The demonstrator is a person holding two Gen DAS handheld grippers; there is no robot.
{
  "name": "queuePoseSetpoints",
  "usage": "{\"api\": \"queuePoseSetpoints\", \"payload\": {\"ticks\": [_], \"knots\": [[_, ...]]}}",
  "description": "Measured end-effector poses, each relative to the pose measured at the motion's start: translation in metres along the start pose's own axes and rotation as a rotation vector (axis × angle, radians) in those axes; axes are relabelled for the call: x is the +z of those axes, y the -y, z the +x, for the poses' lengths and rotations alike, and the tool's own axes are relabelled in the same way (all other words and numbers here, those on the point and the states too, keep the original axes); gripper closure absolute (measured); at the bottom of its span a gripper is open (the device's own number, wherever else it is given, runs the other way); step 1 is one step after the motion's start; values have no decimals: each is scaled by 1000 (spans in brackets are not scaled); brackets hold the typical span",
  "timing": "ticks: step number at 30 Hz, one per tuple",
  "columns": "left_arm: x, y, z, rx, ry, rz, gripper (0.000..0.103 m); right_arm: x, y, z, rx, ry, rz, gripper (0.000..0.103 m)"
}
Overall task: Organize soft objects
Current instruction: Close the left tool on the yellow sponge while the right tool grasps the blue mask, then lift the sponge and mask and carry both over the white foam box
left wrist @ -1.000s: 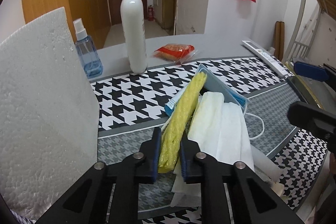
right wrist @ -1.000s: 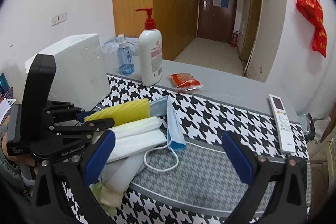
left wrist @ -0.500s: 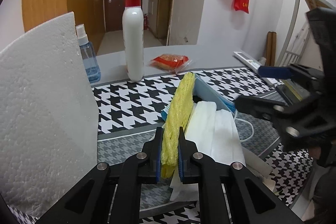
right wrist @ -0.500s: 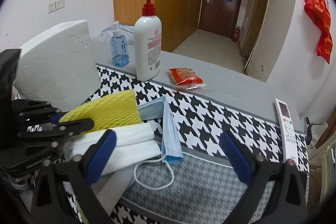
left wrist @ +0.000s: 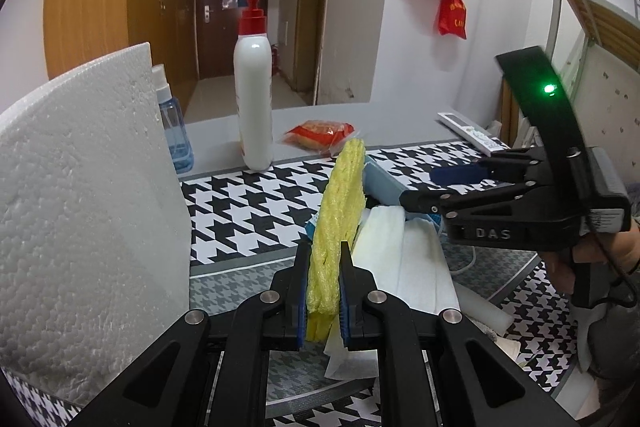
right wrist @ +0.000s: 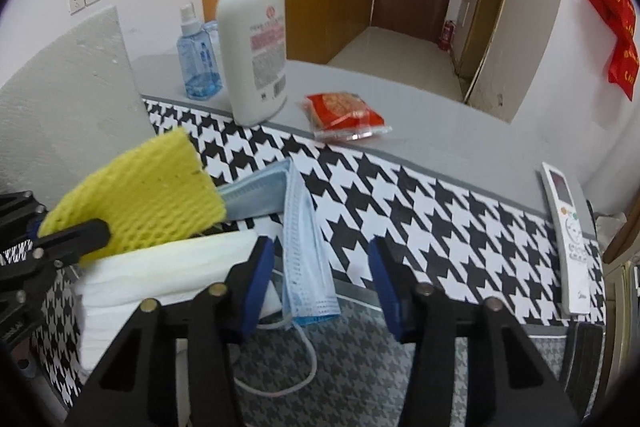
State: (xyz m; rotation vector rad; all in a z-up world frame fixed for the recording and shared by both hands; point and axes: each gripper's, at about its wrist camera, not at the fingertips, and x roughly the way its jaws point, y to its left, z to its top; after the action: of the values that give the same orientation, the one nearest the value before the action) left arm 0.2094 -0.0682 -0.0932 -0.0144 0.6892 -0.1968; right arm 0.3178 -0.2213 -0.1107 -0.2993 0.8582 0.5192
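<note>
Left gripper (left wrist: pixel 323 291) pinches the yellow foam net (left wrist: pixel 338 223), held on edge. Blue face mask (right wrist: pixel 306 247) lies between the right gripper's (right wrist: pixel 322 285) half-spread, just-closing fingers, long axis running away; contact unclear.

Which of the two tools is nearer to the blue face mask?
The right tool. Its jaws, which have just been closing, straddle the blue face mask without pressing on it. The left tool is off beside it, shut on the yellow foam net.

Left gripper (left wrist: pixel 323 291) clamped tight, angled down; right gripper (right wrist: pixel 322 283) jaws just closing, half-wide, pads touching nothing.
</note>
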Motion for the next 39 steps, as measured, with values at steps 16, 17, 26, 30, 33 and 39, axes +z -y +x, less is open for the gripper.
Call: {"api": "queuePoseSetpoints", "payload": {"ticks": [16, 17, 26, 30, 33, 39], "knots": [[0, -3, 2, -12, -4, -20, 90, -3, -1, 22, -42, -40, 14, 83], [0, -3, 1, -10, 3, -19, 90, -3, -1, 21, -48, -33, 16, 86], [6, -6, -18, -5, 95, -44, 93, 1, 6, -13, -75, 62, 58, 95], [10, -1, -33, 1, 142, -33, 93, 2, 5, -38, -75, 121, 77, 95], [13, 1, -42, 1, 163, -27, 93, 1, 2, -55, -64, 157, 87, 95], [15, 8, -73, 18, 224, -6, 93, -6, 7, -90, -72, 228, 117, 95]]}}
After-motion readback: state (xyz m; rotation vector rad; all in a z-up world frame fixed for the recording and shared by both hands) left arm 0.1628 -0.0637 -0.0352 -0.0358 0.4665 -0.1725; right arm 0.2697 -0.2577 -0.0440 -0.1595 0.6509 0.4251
